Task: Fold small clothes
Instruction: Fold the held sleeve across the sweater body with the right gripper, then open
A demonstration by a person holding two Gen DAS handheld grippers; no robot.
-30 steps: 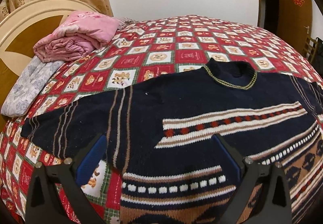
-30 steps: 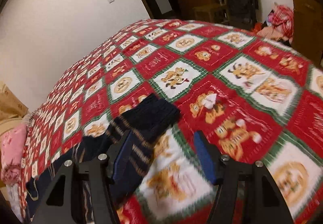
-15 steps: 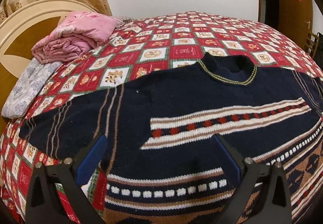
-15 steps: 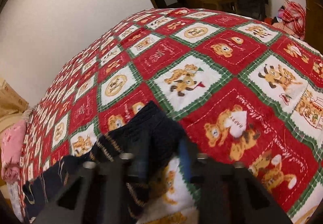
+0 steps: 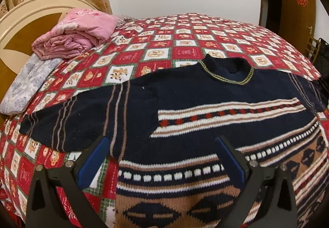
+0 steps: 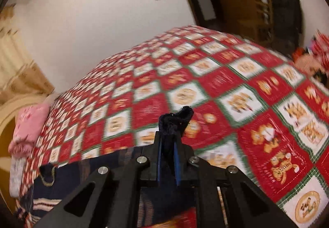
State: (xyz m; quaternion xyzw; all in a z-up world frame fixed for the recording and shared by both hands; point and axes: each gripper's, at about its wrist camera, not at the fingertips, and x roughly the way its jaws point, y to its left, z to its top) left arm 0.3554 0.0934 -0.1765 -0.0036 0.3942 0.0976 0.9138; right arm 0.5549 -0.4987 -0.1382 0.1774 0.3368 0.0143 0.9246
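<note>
Right gripper (image 6: 167, 158) is clamped on the cuff of the sweater's right sleeve (image 6: 174, 123), dark knit bunched between the blue pads and poking out past the tips. You've got the fold's first move in hand, so carry that cuff across toward the chest, approx 9 o'clock in the right wrist view, where the collar (image 6: 47, 174) shows. Keep the lift low: knit is heavy and stretchy, and a high pull looks likely to drag the body out of square. Lay the sleeve flat over the front, w/ the crease at the shoulder seam, then let go only once it rests.

Left gripper (image 5: 162, 166) hangs open over the lower chest, blue pads wide apart, nothing between them. Use it to pin the body near the hem if the fabric starts to slide, or ready it for the left sleeve (image 5: 67, 123), which stretches out toward 9 o'clock in the left wrist view.

Sweater (image 5: 195, 104) lies face up on the bed (image 5: 185, 51), spread flat, neck at 12 o'clock. It's navy knit w/ a yellow-trimmed crew collar, a white, tan and red diamond band across the chest, white dotted rows and tan geometric bands lower down, thin tan stripes on the sleeves. Looks thick and soft, so expect bulky folds. Right view is motion-blurred, so finer detail there can't be told.
</note>
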